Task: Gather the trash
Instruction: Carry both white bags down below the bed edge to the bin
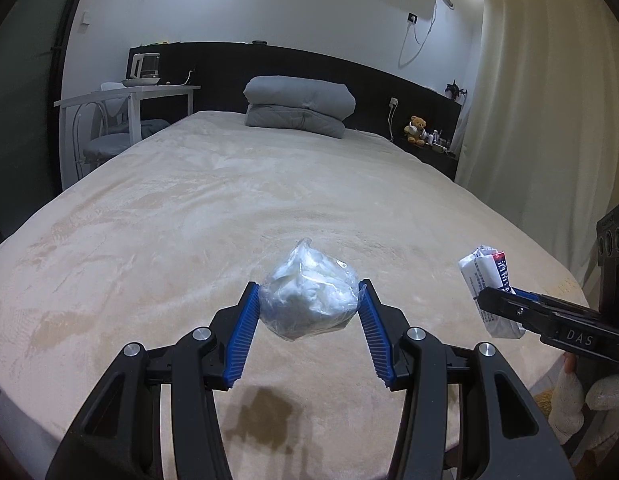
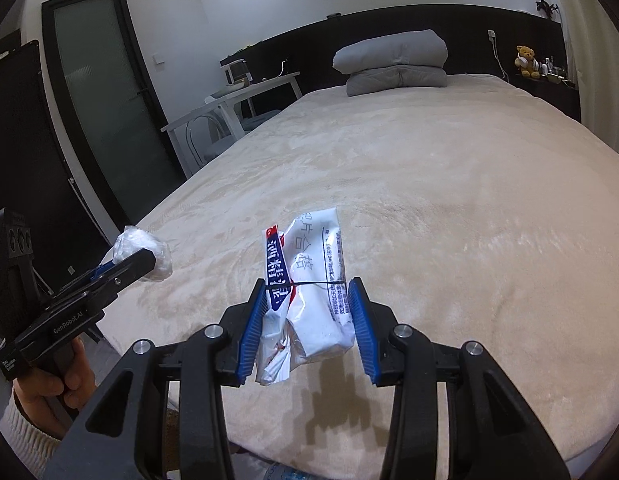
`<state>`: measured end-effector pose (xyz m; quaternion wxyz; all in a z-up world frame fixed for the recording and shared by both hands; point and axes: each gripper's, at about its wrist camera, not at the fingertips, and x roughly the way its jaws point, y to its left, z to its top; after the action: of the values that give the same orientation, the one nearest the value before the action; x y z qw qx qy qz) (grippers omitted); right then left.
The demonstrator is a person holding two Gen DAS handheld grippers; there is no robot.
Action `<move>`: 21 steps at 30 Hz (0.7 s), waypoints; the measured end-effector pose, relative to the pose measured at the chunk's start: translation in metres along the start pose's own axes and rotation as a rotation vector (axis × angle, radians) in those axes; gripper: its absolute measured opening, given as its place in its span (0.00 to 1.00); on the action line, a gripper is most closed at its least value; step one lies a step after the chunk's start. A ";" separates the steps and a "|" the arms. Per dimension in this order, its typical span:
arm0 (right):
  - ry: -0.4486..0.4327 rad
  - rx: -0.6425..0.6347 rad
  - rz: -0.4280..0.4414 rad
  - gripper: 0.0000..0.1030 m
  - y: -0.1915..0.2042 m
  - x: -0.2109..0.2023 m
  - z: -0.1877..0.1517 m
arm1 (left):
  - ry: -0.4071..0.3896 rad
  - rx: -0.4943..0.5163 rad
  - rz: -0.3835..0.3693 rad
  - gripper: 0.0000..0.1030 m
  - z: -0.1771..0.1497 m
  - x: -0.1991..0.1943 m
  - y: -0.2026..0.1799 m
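Observation:
My left gripper (image 1: 308, 300) is shut on a crumpled clear plastic bag with white stuff inside (image 1: 307, 294) and holds it above the beige bed (image 1: 229, 200). The bag also shows in the right wrist view (image 2: 141, 250), at the tip of the left gripper. My right gripper (image 2: 307, 304) is shut on a crumpled white wrapper with red and blue print (image 2: 309, 288), held above the bed. The wrapper also shows in the left wrist view (image 1: 491, 288), in the right gripper at the right edge.
A folded grey duvet (image 1: 299, 106) lies at the head of the bed by the black headboard (image 1: 309, 64). A white table (image 1: 129, 96) with a kettle and a chair stands to the left. A teddy bear (image 1: 415, 130) sits on the right shelf. Curtains (image 1: 541, 100) hang at right.

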<state>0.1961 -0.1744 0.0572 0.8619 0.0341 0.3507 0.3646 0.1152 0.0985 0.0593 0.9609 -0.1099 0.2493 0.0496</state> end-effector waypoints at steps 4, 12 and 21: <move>0.012 0.027 -0.005 0.41 0.000 -0.019 -0.019 | 0.006 -0.026 -0.016 0.47 -0.017 -0.014 -0.011; 0.010 0.051 0.015 0.41 0.004 -0.056 -0.054 | 0.004 0.034 -0.031 0.47 -0.047 -0.043 -0.038; 0.029 0.064 0.037 0.41 0.011 -0.085 -0.094 | 0.007 0.036 -0.033 0.47 -0.082 -0.077 -0.050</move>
<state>0.0886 -0.2407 0.0391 0.8483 0.0629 0.3742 0.3694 0.0171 0.0278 0.0367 0.9625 -0.0971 0.2515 0.0288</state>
